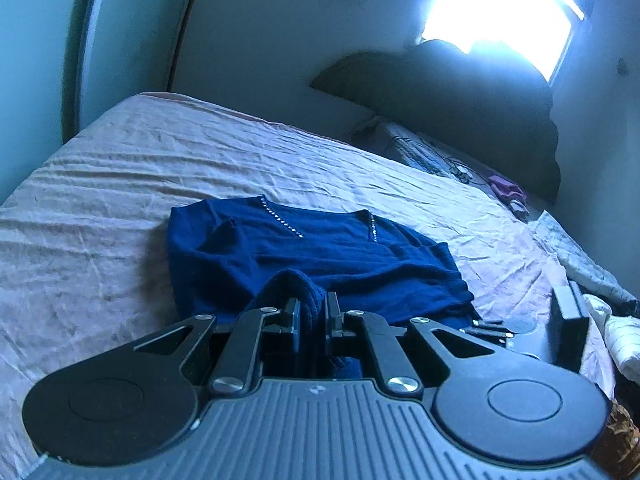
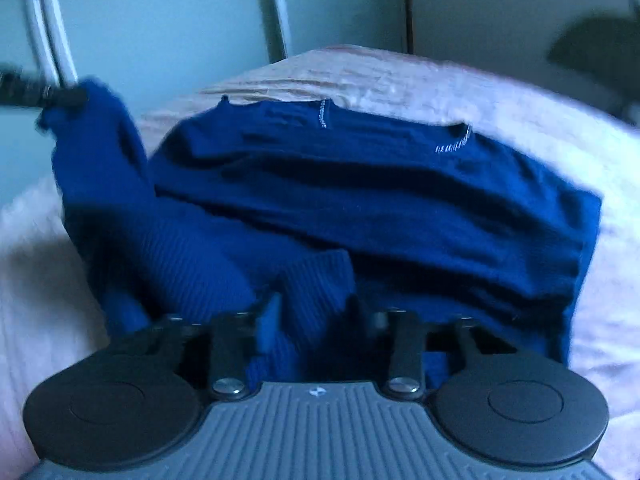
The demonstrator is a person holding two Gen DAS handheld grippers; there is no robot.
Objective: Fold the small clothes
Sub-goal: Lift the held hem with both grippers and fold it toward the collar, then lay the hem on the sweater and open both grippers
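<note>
A dark blue knit sweater (image 1: pixel 320 252) with a studded neckline lies on a bed with a pinkish sheet (image 1: pixel 120 184). My left gripper (image 1: pixel 314 312) is shut on a ribbed edge of the sweater and holds it up a little. In the right wrist view the sweater (image 2: pixel 380 184) fills the middle. My right gripper (image 2: pixel 312 312) is shut on another ribbed piece of it. The left gripper also shows in the right wrist view (image 2: pixel 60 98), at the far left, holding a lifted corner of the sweater. The right gripper shows at the right edge of the left wrist view (image 1: pixel 568 320).
A dark pillow (image 1: pixel 460 92) lies at the head of the bed under a bright window (image 1: pixel 504 8). Cables and a small purple item (image 1: pixel 506 192) lie at the bed's far right. White cloth (image 1: pixel 624 336) is piled at the right edge. Wardrobe doors (image 2: pixel 160 20) stand behind the bed.
</note>
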